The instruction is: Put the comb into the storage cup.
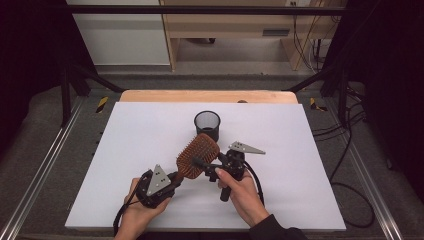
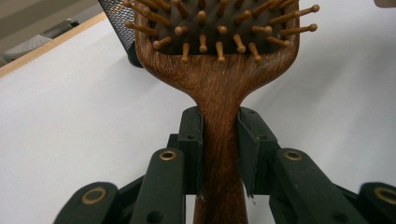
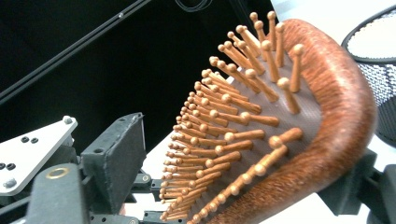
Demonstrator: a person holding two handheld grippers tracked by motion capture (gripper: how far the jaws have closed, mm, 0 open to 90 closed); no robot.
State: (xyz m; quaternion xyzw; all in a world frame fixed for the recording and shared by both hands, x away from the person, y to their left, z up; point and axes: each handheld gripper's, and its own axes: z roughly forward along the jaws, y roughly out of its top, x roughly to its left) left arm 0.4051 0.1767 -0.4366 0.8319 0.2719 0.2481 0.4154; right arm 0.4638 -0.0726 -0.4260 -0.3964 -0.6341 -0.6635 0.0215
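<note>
The left gripper [image 2: 219,154] clamps the brown wooden paddle hairbrush [image 1: 198,155] by its handle; the right gripper [image 1: 200,163] straddles the bristled head, seemingly not yet pressing. A black mesh cup [image 1: 207,124] stands just beyond.

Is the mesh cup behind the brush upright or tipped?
Upright. In the high view the mesh cup stands on its base on the white table, round open mouth facing up, just behind the hairbrush.

High view looks down; claw views close — all share hairbrush [image 1: 197,155].

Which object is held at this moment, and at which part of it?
The left claw holds the wooden hairbrush by its handle, just below the head.
</note>
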